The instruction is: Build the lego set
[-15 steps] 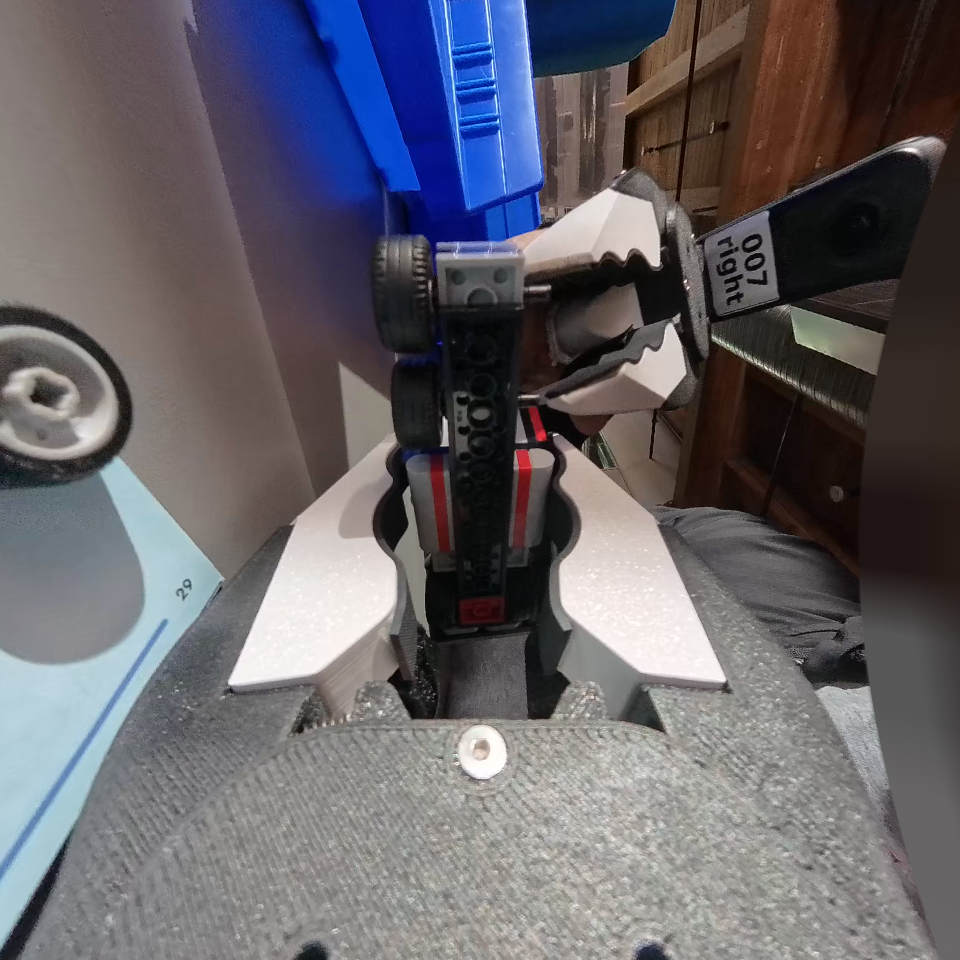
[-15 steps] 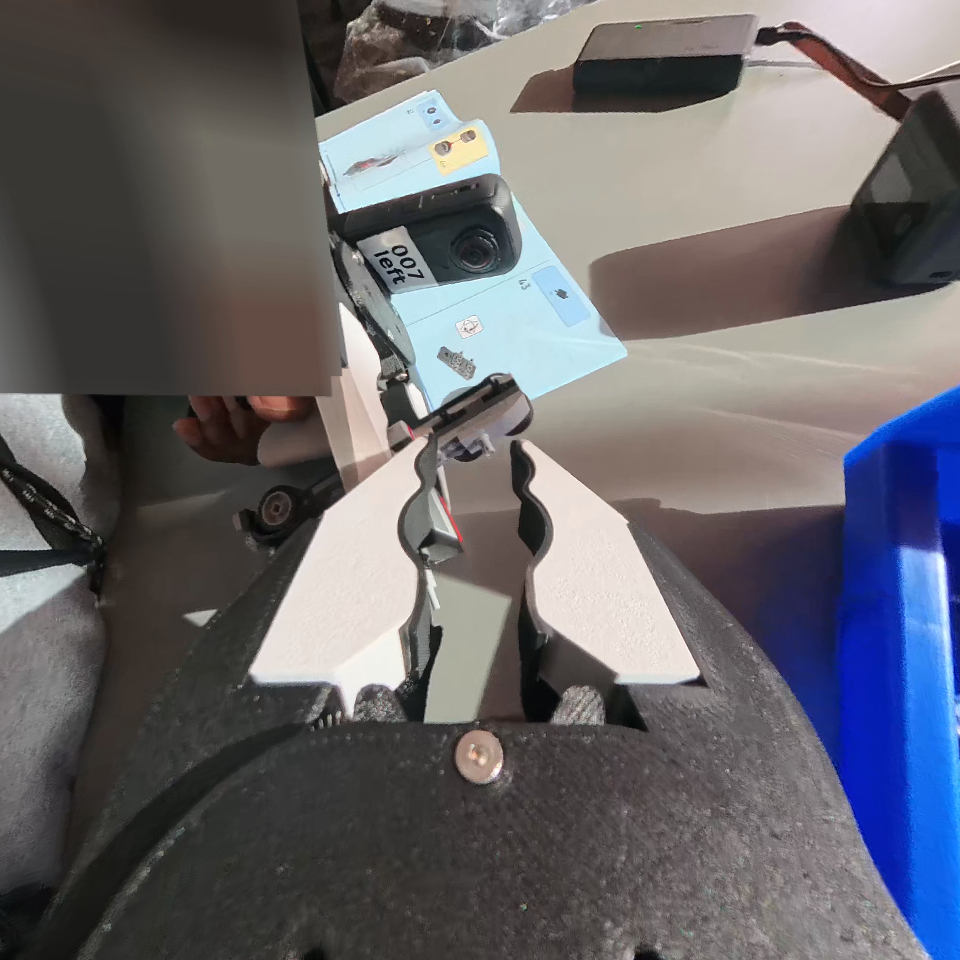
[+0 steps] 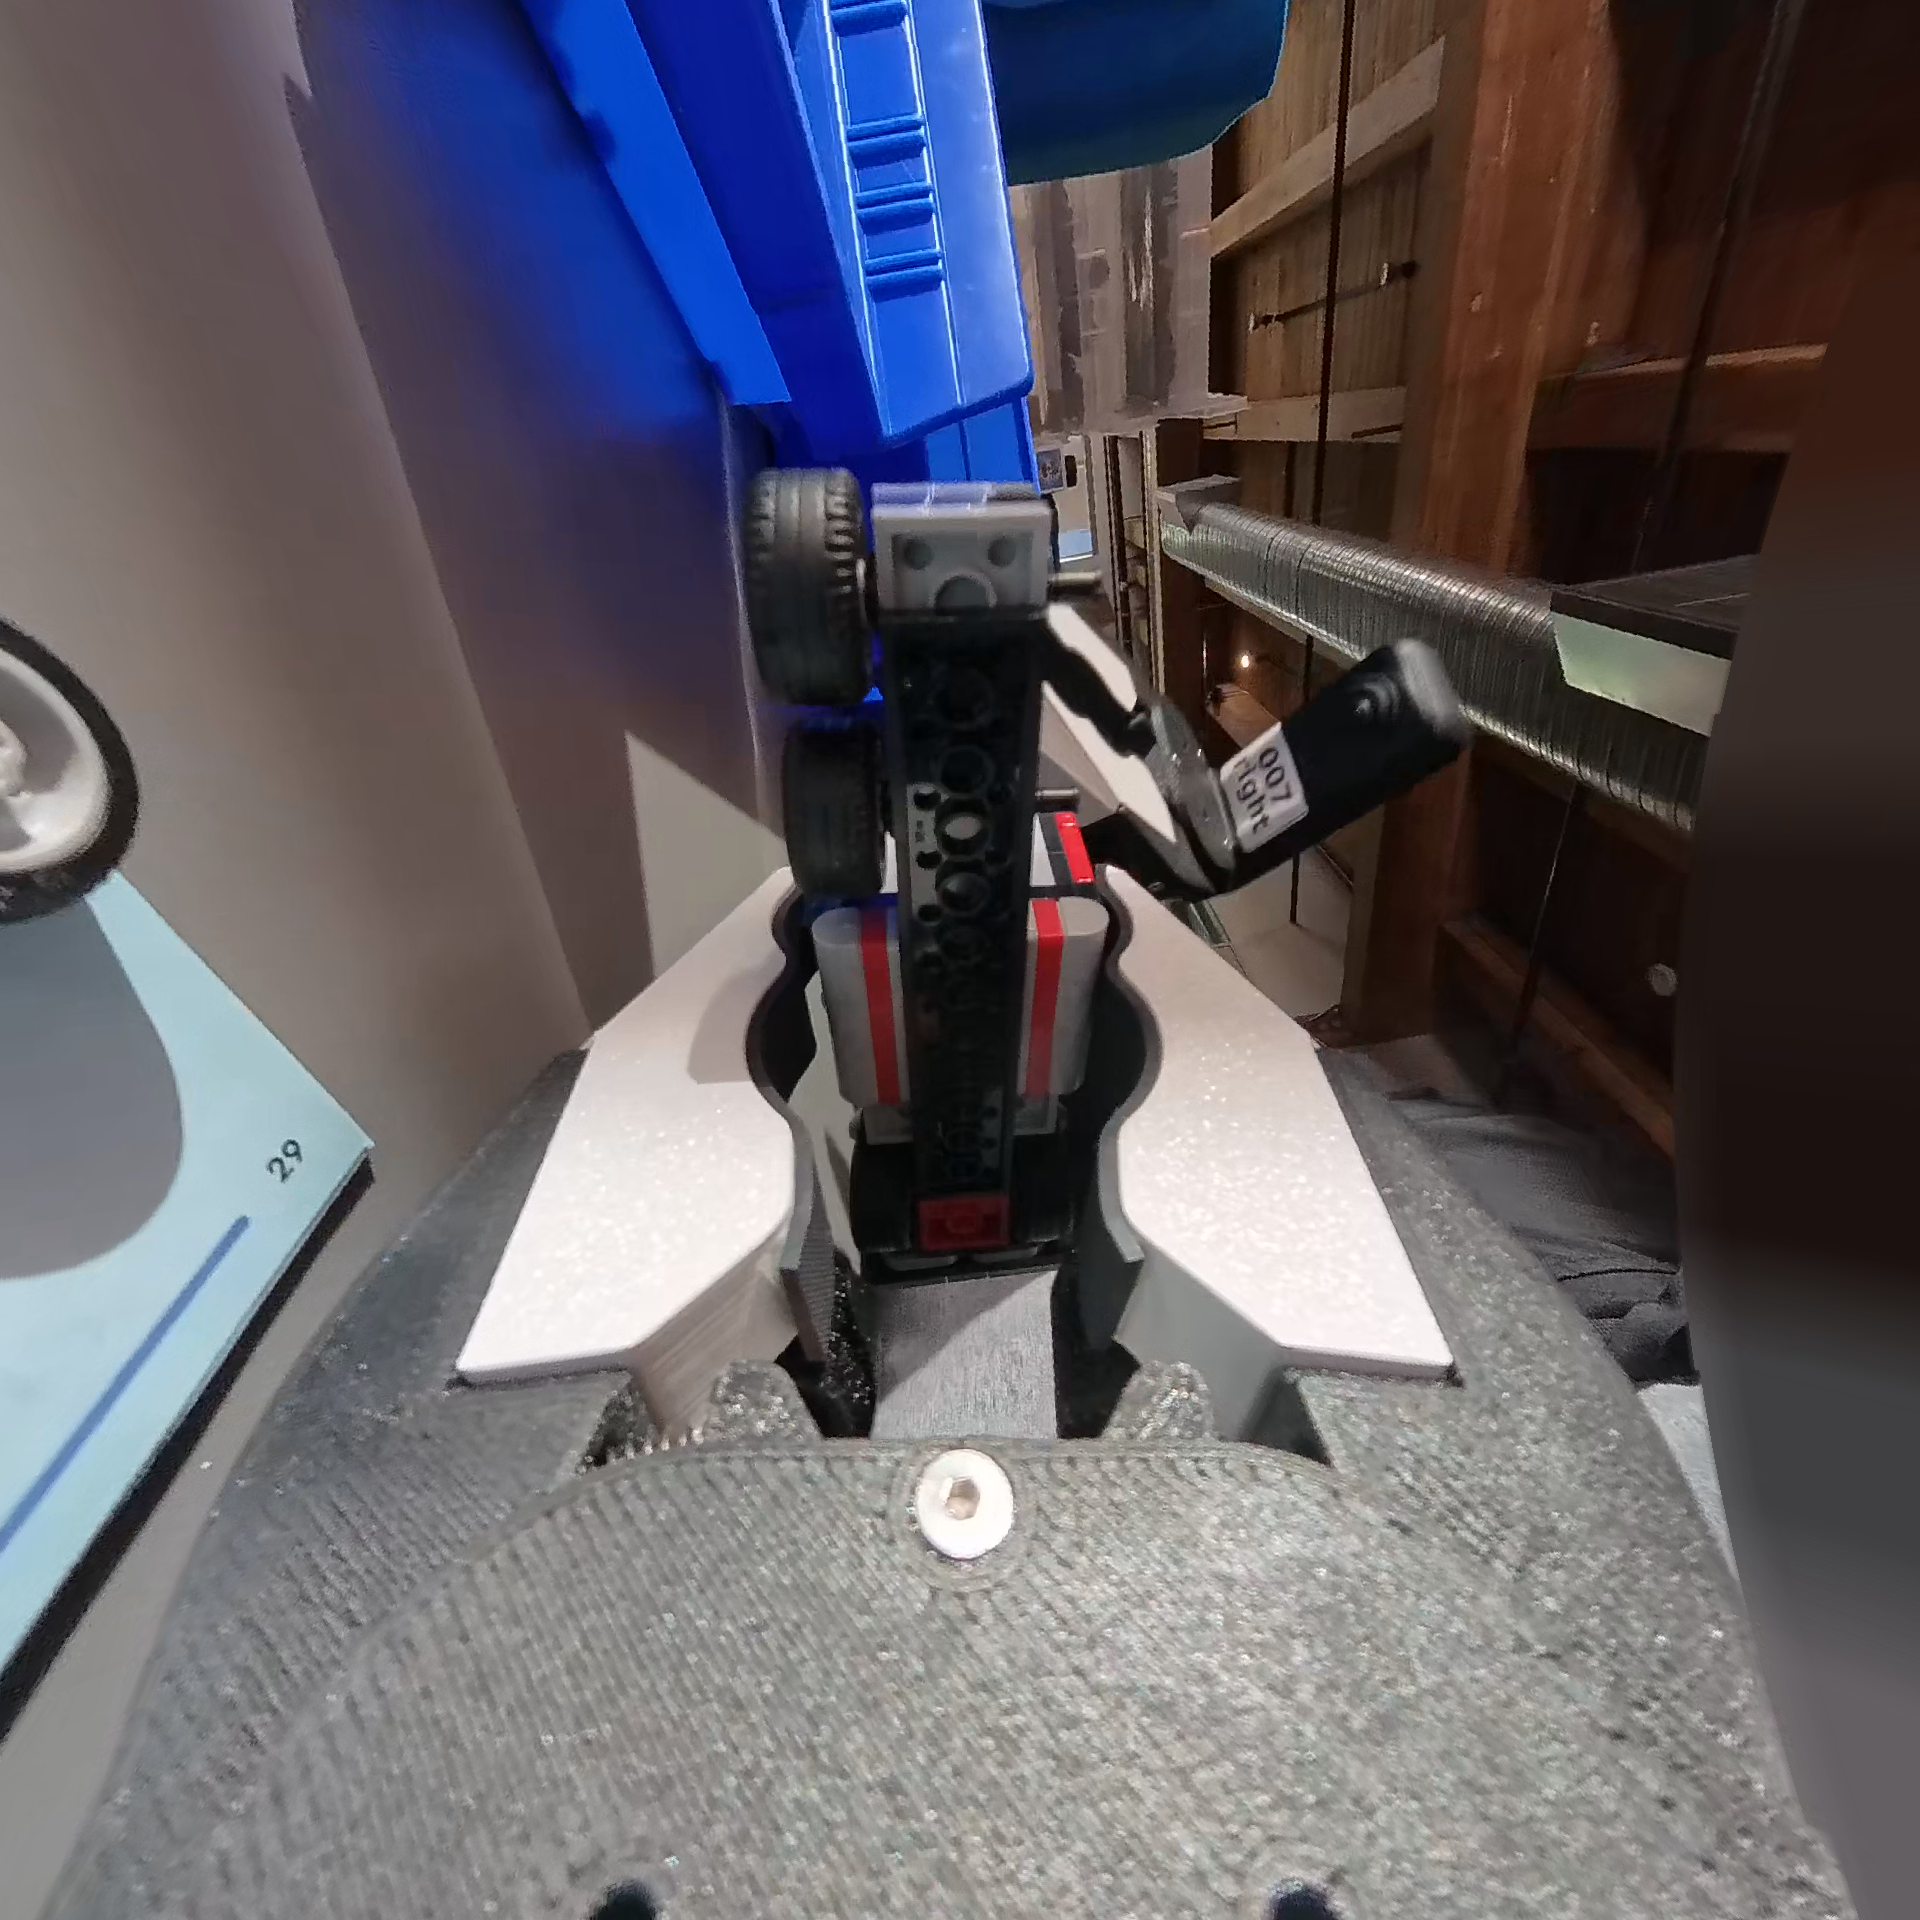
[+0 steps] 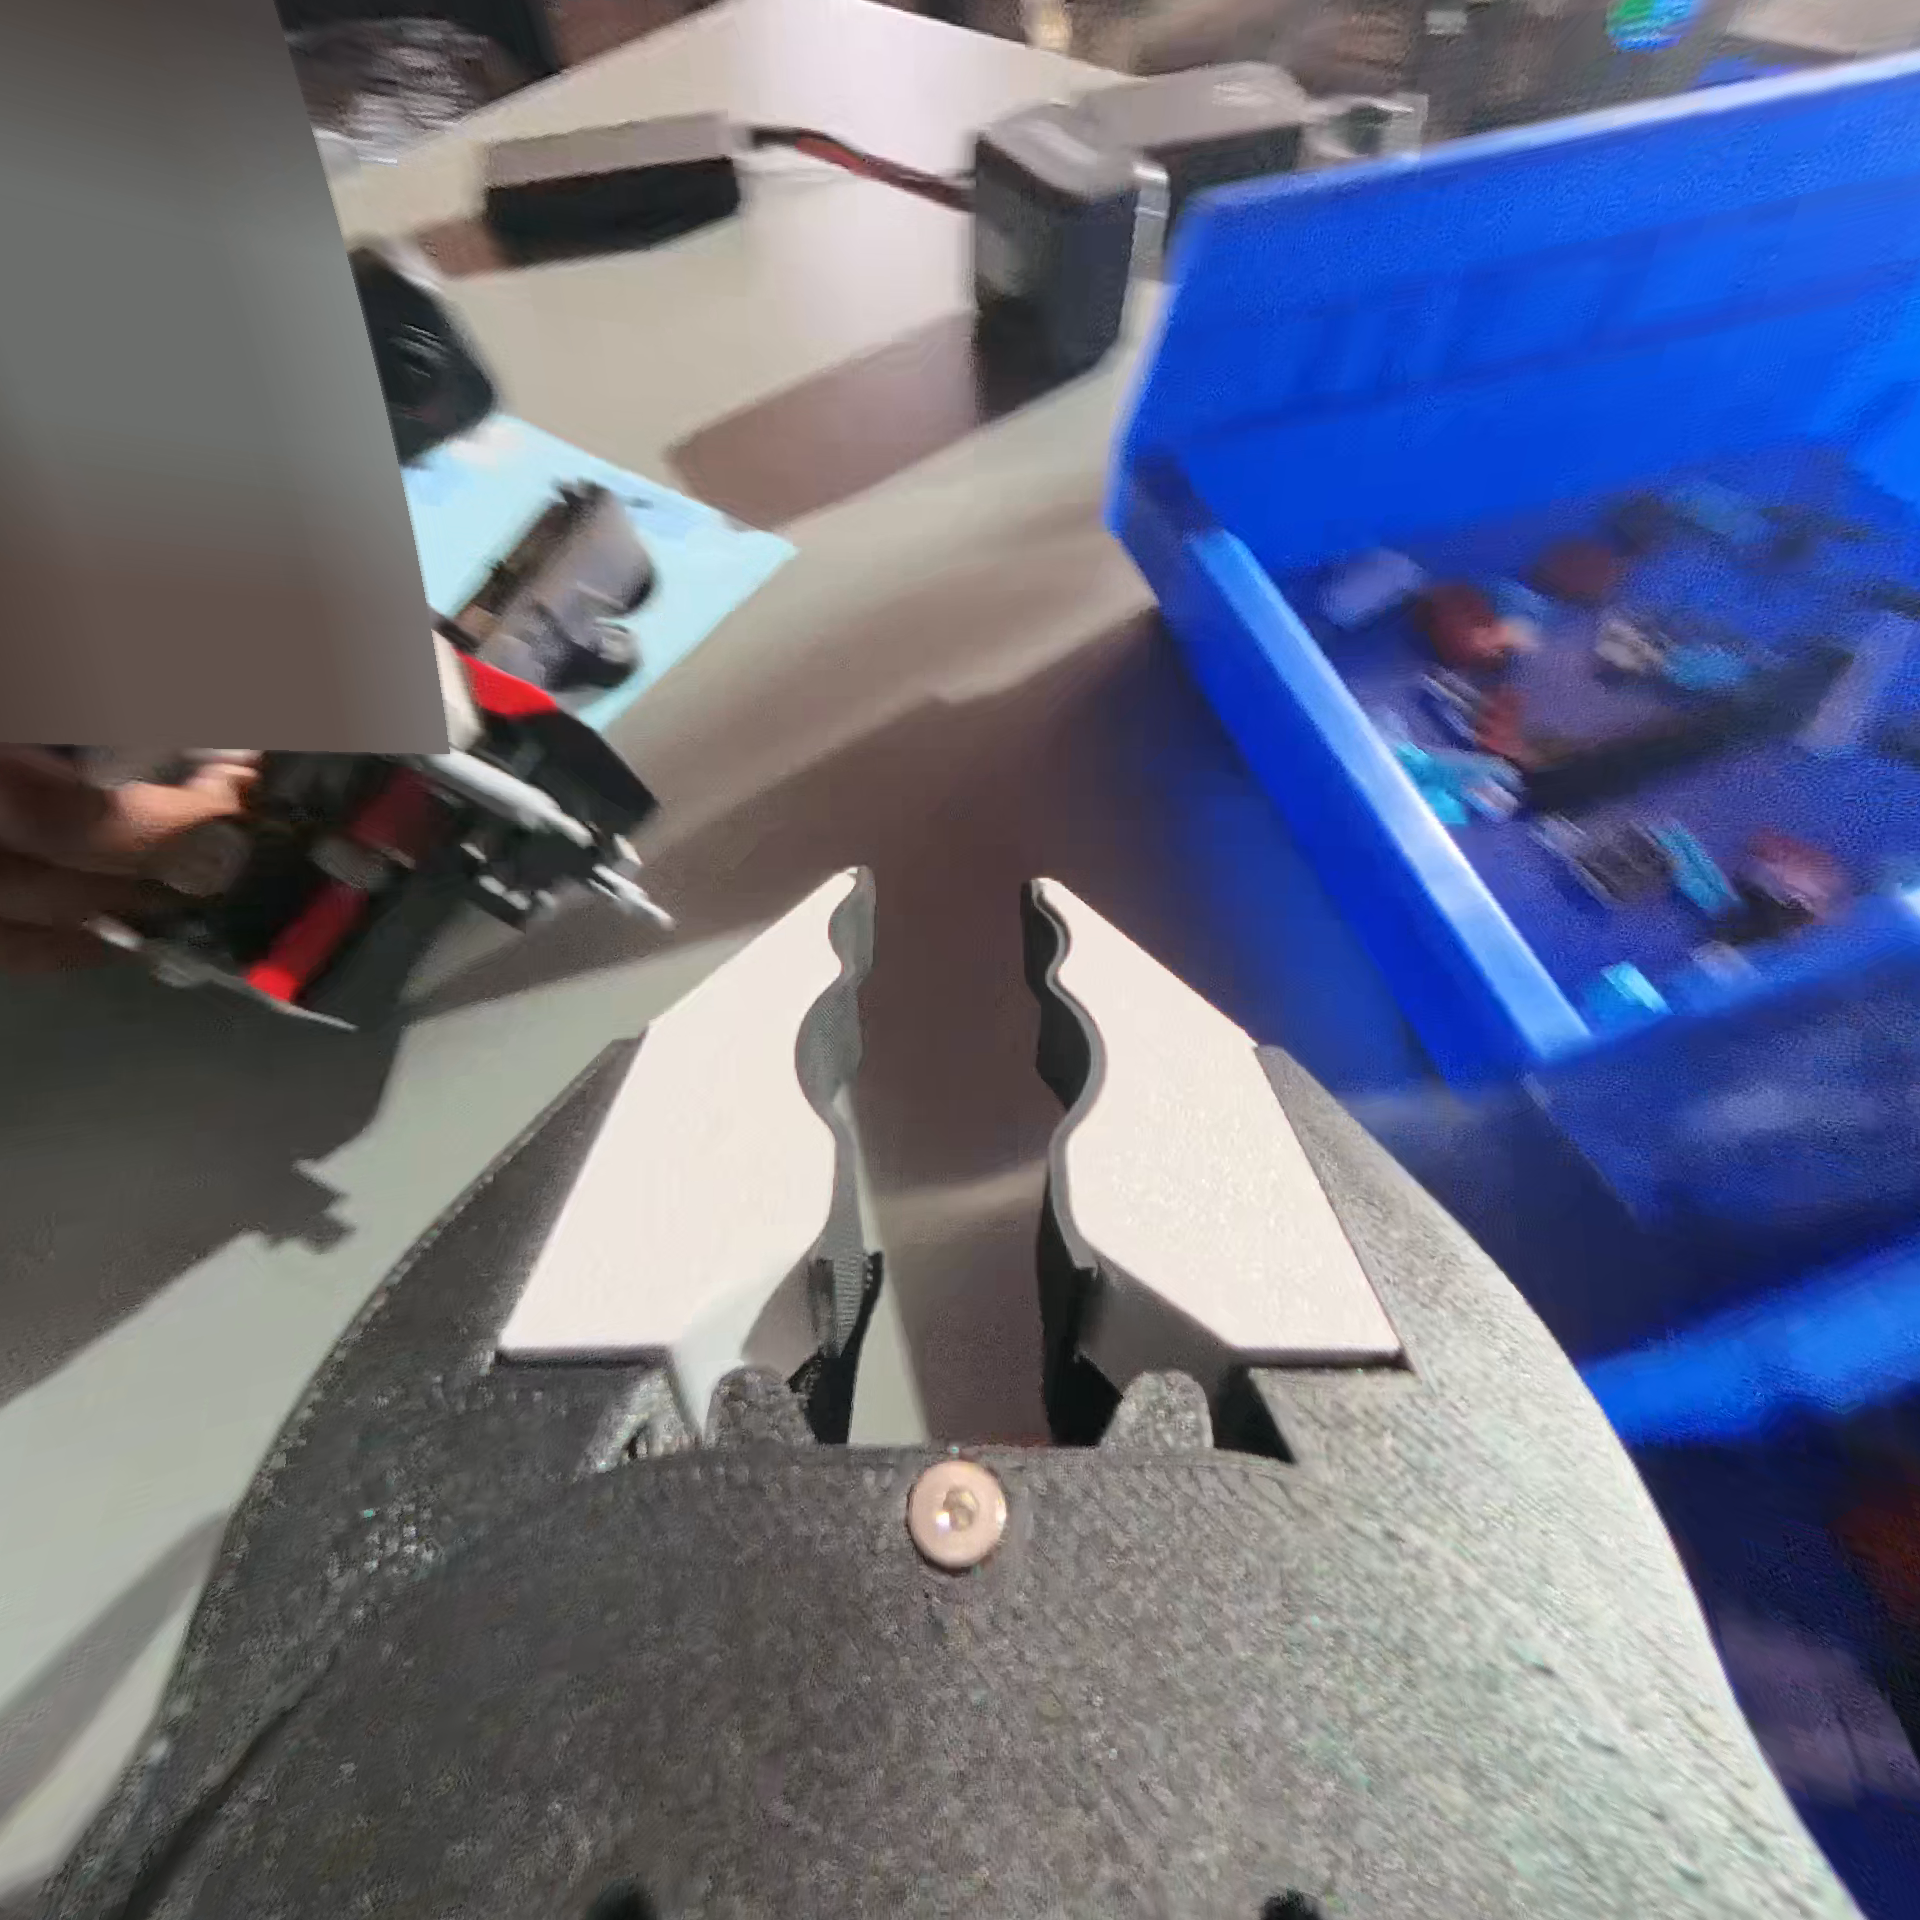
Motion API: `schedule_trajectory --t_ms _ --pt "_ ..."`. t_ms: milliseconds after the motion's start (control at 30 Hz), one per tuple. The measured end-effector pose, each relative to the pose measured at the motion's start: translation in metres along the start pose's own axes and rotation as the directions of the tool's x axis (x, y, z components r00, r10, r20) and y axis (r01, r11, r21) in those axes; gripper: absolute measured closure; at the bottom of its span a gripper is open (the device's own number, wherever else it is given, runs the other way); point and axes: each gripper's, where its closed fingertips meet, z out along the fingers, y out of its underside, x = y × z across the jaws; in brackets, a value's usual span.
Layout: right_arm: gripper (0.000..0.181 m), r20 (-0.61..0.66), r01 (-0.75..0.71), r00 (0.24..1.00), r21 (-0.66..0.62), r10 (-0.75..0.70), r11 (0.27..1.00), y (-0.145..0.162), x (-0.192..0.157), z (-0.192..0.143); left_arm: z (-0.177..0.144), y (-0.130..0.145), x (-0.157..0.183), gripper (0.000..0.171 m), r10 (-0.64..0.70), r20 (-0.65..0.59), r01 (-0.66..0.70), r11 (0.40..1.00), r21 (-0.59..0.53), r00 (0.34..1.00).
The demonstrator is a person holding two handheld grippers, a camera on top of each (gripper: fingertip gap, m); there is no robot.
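The left gripper (image 3: 956, 935) pinches the lego car (image 3: 961, 852) by its grey-and-red body, chassis facing the camera, with two black wheels (image 3: 816, 665) on one side and the other side bare; the car is held in the air, off the table (image 4: 852, 343). The right gripper (image 4: 945, 894) has its fingers spread with nothing between them, and it hangs above the table beside the near-left corner of the blue bin (image 4: 1351, 727), where loose pieces (image 4: 1621, 748) lie blurred. The step in hand looks like fetching the next part, probably a wheel for the bare side. To do it well, settle on one piece before descending, come down over the bin's rim rather than through its wall, close squarely on the part, and keep the car steady. The instruction booklet (image 3: 135, 1195) lies at the table's near edge.
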Motion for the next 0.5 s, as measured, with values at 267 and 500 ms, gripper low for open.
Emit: schedule_trajectory --t_ms 267,500 --pt "0.158 -0.563 -0.176 0.818 -0.051 0.117 0.983 0.091 0.080 -0.107 0.004 0.004 0.001 0.119 0.013 0.001 -0.013 1.000 -0.005 1.000" --pt "0.153 -0.401 -0.193 0.907 -0.120 0.130 0.974 0.086 0.049 -0.069 0.009 0.010 0.000 0.119 0.034 0.011 -0.034 0.999 -0.017 0.999"
